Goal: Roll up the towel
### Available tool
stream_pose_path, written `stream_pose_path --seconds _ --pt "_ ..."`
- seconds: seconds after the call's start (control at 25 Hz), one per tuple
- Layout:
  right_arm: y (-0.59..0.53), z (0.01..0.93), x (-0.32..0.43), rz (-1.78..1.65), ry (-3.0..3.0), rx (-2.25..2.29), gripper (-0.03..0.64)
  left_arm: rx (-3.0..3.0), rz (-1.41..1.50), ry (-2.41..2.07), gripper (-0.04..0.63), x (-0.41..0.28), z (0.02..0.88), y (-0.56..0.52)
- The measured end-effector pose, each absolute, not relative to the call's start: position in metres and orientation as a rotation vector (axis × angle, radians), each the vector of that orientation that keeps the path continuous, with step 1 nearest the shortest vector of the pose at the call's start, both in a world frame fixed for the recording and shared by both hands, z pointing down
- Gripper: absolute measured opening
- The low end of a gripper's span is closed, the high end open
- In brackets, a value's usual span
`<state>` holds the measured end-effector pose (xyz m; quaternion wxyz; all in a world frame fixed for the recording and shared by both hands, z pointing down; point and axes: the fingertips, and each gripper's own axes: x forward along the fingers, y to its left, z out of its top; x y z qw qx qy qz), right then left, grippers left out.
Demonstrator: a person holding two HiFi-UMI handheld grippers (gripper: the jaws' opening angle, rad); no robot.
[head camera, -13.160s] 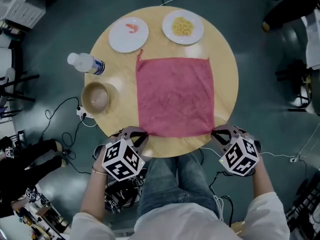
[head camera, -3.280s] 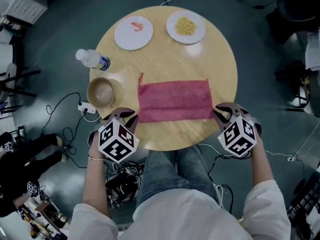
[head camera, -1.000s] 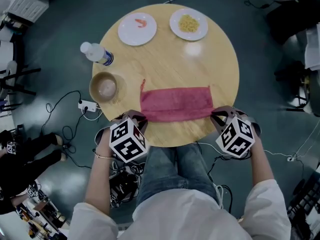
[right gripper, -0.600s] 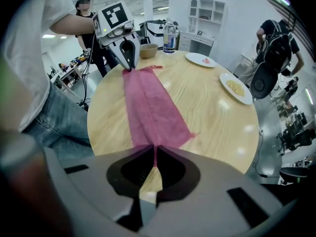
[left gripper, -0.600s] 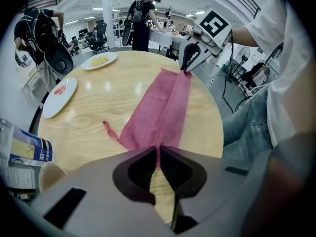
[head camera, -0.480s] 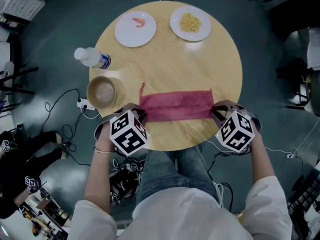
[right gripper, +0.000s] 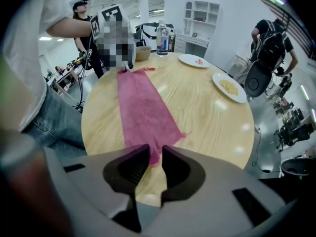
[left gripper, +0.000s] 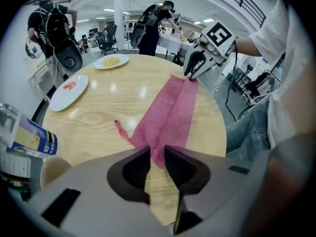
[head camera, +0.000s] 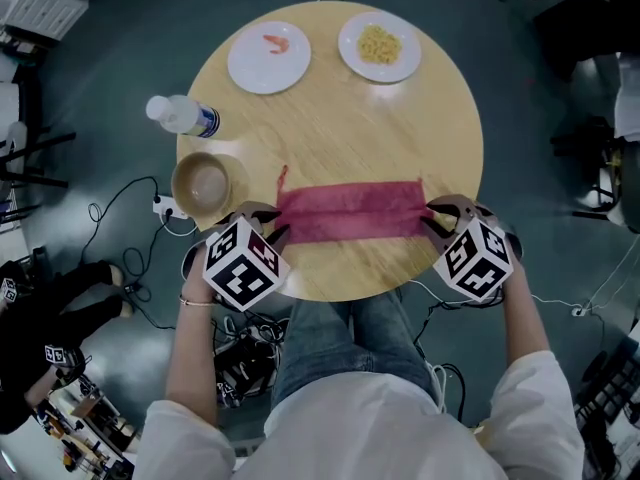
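Note:
The pink towel (head camera: 350, 211) lies folded into a narrow band across the near half of the round wooden table (head camera: 340, 128). My left gripper (head camera: 272, 230) stands at the band's left end and my right gripper (head camera: 432, 218) at its right end, both pointing steeply down. In the left gripper view the towel (left gripper: 168, 117) runs away from the left gripper (left gripper: 157, 154), whose jaws are opening; the towel's tip sits loose in the gap. The right gripper view shows the same: the towel's (right gripper: 143, 107) end lies between the right gripper's (right gripper: 155, 154) opening jaws, unpressed.
A wooden bowl (head camera: 203, 183) sits just left of the towel, a water bottle (head camera: 180, 116) lies beyond it. A plate with a shrimp (head camera: 268, 56) and a plate of noodles (head camera: 379, 46) stand at the far edge. Cables lie on the floor, and people stand in the background.
Both grippers have moved a little away from the table's near edge along with the towel's ends. Their jaws have parted slightly around the cloth.

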<state>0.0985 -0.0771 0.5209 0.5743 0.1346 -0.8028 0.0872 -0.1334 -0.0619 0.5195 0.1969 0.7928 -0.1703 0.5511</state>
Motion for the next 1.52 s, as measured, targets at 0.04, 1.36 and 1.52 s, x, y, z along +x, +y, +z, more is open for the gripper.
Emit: stream_pose_path --seconds 0.04,1.36,1.52 --pt "-0.078 0.517 0.1 0.2 -1.883 0.325 0.086 2.222 1.54 -0.491 0.098 -0.136 0.516 -0.062" --pt "-0.036 0.535 0.094 -0.011 -1.859 0.284 0.046 2.342 1.786 -0.527 0.066 -0.118 0.535 -0.026" --pt "-0.035 0.535 0.094 -0.016 -1.863 0.306 0.034 2.361 1.788 -0.55 0.052 -0.118 0.534 -0.025"
